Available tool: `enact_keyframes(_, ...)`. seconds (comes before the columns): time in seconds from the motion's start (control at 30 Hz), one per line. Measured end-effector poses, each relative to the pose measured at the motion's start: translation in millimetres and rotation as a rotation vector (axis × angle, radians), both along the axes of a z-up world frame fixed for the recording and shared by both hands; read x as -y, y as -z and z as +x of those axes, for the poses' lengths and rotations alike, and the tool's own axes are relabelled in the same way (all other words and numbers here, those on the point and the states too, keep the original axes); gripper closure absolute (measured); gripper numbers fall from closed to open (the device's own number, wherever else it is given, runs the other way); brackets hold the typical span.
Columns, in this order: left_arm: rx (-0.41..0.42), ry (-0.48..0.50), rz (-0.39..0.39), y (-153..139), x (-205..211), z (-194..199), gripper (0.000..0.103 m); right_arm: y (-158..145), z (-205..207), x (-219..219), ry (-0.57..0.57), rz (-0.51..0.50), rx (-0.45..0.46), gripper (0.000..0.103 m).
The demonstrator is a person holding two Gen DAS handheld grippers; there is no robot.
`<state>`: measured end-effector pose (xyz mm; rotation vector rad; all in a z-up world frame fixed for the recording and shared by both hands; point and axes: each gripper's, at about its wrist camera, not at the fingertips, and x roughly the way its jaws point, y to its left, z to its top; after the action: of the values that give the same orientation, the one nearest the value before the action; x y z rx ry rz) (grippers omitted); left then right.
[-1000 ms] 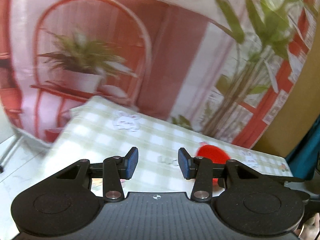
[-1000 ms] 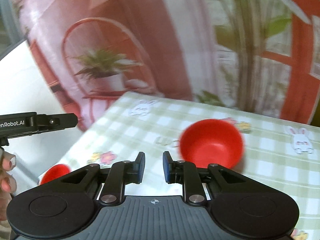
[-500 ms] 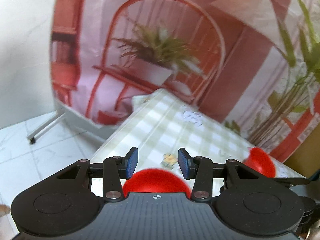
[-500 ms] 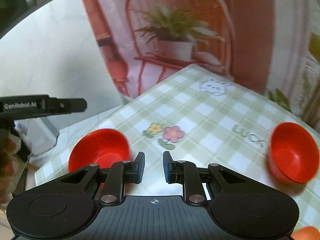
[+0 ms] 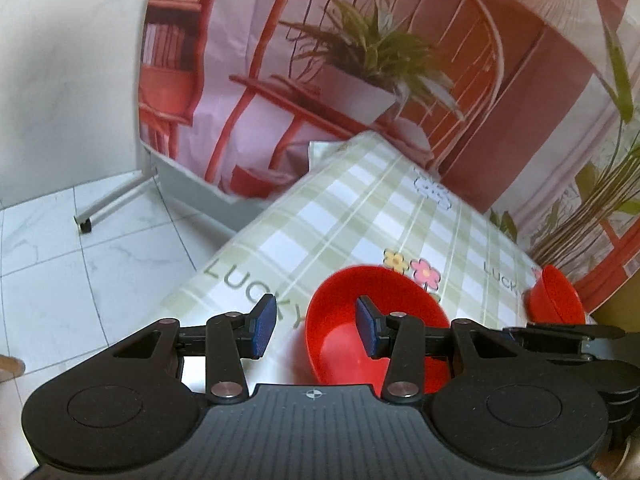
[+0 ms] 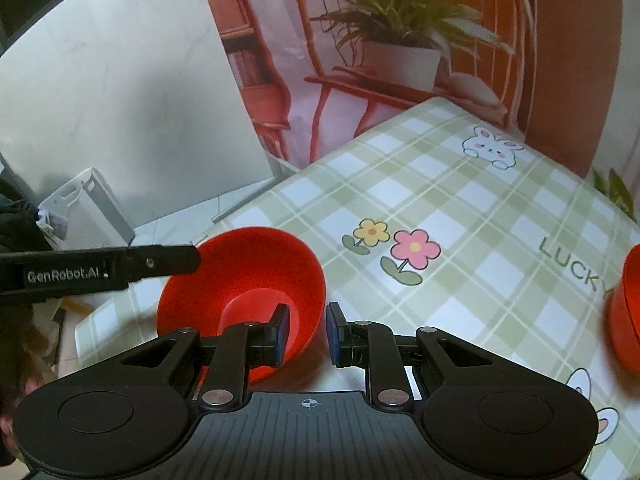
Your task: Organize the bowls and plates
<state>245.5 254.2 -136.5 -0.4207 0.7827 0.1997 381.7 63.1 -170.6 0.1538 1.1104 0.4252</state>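
Grippers both spread, empty | left gripper (image 5: 316, 326) straddled near red bowl's (image 5: 352, 344) rim at tablecloth (image 5: 360, 208) corner; right gripper (image 6: 307, 334) hovered beside it | we judged pickup underway, next a rim pinch | second red bowl (image 5: 554, 300) sat far right

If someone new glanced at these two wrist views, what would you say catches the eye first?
The bright red bowl near the table's corner stands out, sitting just ahead of both open grippers: the left gripper and the right gripper. A second red bowl sits farther along the green checked tablecloth, past the printed flowers.
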Motion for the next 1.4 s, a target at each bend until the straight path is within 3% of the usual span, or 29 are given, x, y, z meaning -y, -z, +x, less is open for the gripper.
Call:
enact_keyframes(0.13, -0.021, 0.009, -0.011, 9.3, 3.4, 1.4, 0.059, 3.1, 1.4, 3.7, 0.015, 0.012, -0.005, 0.084)
enact_keyframes(0.23, -0.028, 0.046, -0.019, 13.5, 8.7, 2.0, 0.074, 5.4, 0.5, 6.5, 0.023, 0.021, -0.011, 0.089)
enact_keyframes(0.37, -0.034, 0.041, 0.001, 16.3, 14.4, -0.8, 0.082, 5.3, -2.4, 9.2, 0.031, 0.027, -0.013, 0.089)
enact_keyframes(0.77, -0.034, 0.123, 0.030, -2.4, 42.7, 8.7, 0.082, -15.8, -20.7, 54.4, 0.175, 0.106, 0.029, 0.089)
enact_keyframes(1.4, 0.002, 0.391, 0.113, -37.2, 150.3, 53.8, 0.082, -37.1, -70.4, 183.5, 0.522, 0.193, 0.140, 0.089)
